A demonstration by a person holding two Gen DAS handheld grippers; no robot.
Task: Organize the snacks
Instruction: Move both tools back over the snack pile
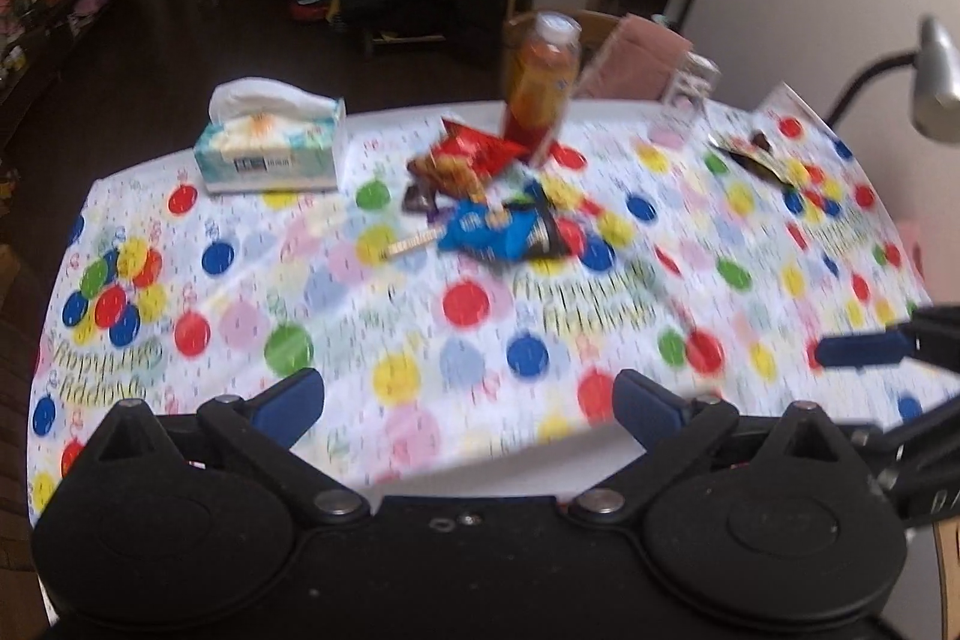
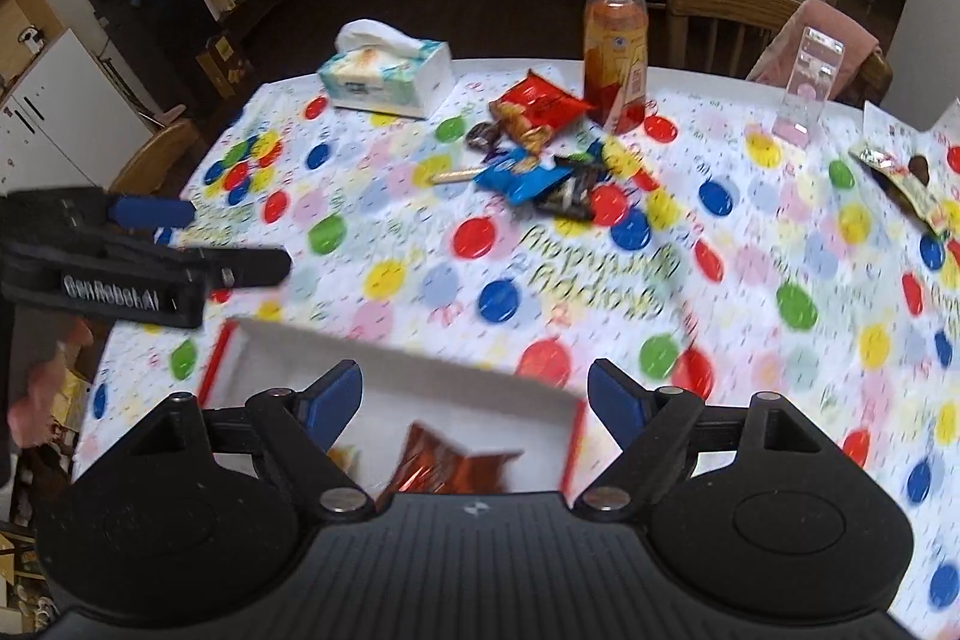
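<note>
Two claws, left [image 1: 468, 403] and right [image 2: 474, 400], spread empty above desk [image 2: 420, 280]; snacks [image 2: 534, 160] beyond box [image 2: 390, 376].

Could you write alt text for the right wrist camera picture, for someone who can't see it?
An open right gripper hangs over a white box holding an orange snack packet, on a balloon-print tablecloth. Farther off lie a snack pile, juice bottle and tissue box.
</note>
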